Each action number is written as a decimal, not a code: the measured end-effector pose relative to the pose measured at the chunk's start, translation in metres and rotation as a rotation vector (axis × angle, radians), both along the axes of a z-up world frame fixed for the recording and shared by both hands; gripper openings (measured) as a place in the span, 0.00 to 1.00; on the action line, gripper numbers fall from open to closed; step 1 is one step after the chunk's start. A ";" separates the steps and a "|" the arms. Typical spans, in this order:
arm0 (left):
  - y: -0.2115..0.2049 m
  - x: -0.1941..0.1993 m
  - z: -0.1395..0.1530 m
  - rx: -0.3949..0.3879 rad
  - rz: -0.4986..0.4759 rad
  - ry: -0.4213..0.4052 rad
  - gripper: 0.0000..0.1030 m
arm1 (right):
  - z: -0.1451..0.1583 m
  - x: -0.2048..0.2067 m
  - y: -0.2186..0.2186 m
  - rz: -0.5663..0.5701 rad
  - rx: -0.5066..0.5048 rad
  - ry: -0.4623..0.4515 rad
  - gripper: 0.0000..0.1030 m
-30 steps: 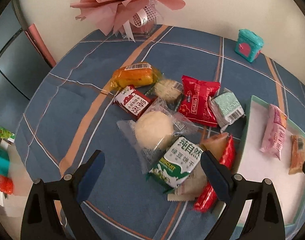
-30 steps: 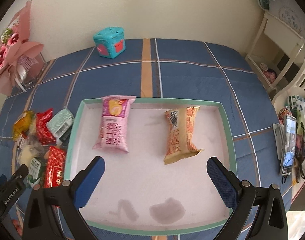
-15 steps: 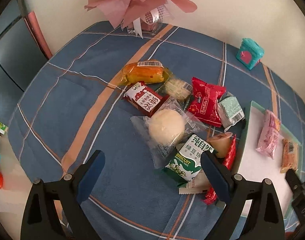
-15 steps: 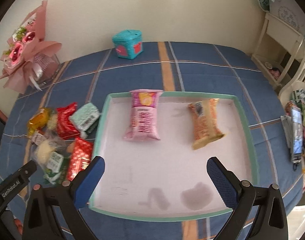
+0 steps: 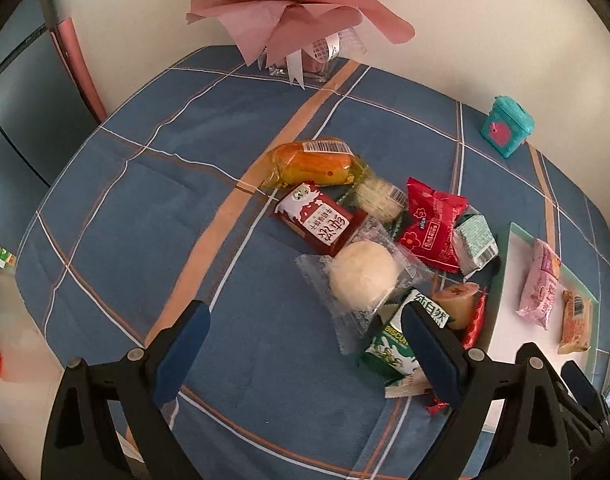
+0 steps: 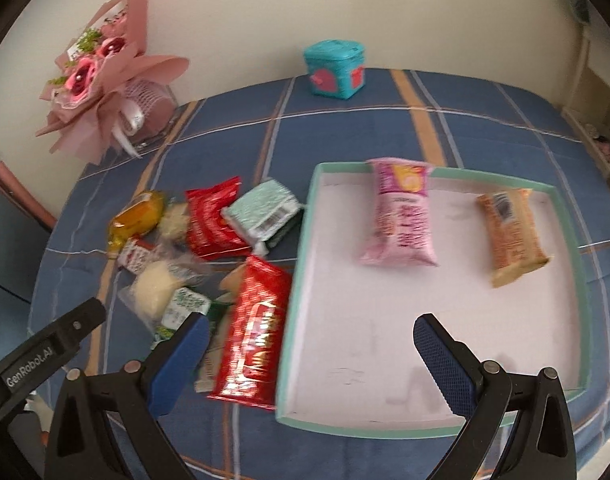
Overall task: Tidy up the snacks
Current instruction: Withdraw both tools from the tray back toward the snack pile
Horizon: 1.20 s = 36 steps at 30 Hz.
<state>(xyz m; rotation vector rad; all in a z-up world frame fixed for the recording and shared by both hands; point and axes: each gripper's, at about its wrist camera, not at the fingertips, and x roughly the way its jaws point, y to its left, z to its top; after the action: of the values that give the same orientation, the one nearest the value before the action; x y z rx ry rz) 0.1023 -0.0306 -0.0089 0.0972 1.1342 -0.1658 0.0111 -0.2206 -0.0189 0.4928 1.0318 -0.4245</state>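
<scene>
snacks (image 5: 369, 248) lie heaped on the blue plaid tablecloth (image 5: 153, 216), just left of the teal-rimmed tray (image 6: 301, 256), where a pink packet (image 6: 401, 216) and an orange packet (image 6: 509, 236) already rest. both cameras have drawn back from a second ago, so more table shows. the left gripper (image 5: 305, 344) and right gripper (image 6: 309, 352) hover wide open, holding nothing, so the next pick looks not yet begun. a pink bouquet (image 5: 297, 8) and teal box (image 6: 335, 68) stand at the far edge by the cream wall.
</scene>
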 end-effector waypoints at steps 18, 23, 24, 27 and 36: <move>0.021 0.024 -0.012 -0.037 0.004 0.017 0.94 | -0.010 0.036 0.039 0.101 -0.003 0.002 1.00; 0.028 0.030 -0.012 -0.053 -0.001 0.005 0.94 | -0.007 0.043 0.048 0.109 -0.039 -0.033 1.00; 0.028 0.031 -0.012 -0.053 -0.004 0.002 0.94 | -0.008 0.044 0.048 0.104 -0.031 -0.034 1.00; 0.028 0.034 -0.014 -0.042 -0.009 -0.001 0.94 | -0.011 0.050 0.050 0.125 0.007 -0.023 1.00; 0.032 0.044 -0.018 -0.027 -0.012 0.007 0.94 | -0.026 0.065 0.059 0.138 0.078 0.036 1.00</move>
<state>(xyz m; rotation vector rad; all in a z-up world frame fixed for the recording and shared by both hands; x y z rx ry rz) 0.1459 0.0015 -0.0267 0.0798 1.1386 -0.1920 0.0760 -0.1614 -0.0452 0.4813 1.1135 -0.2722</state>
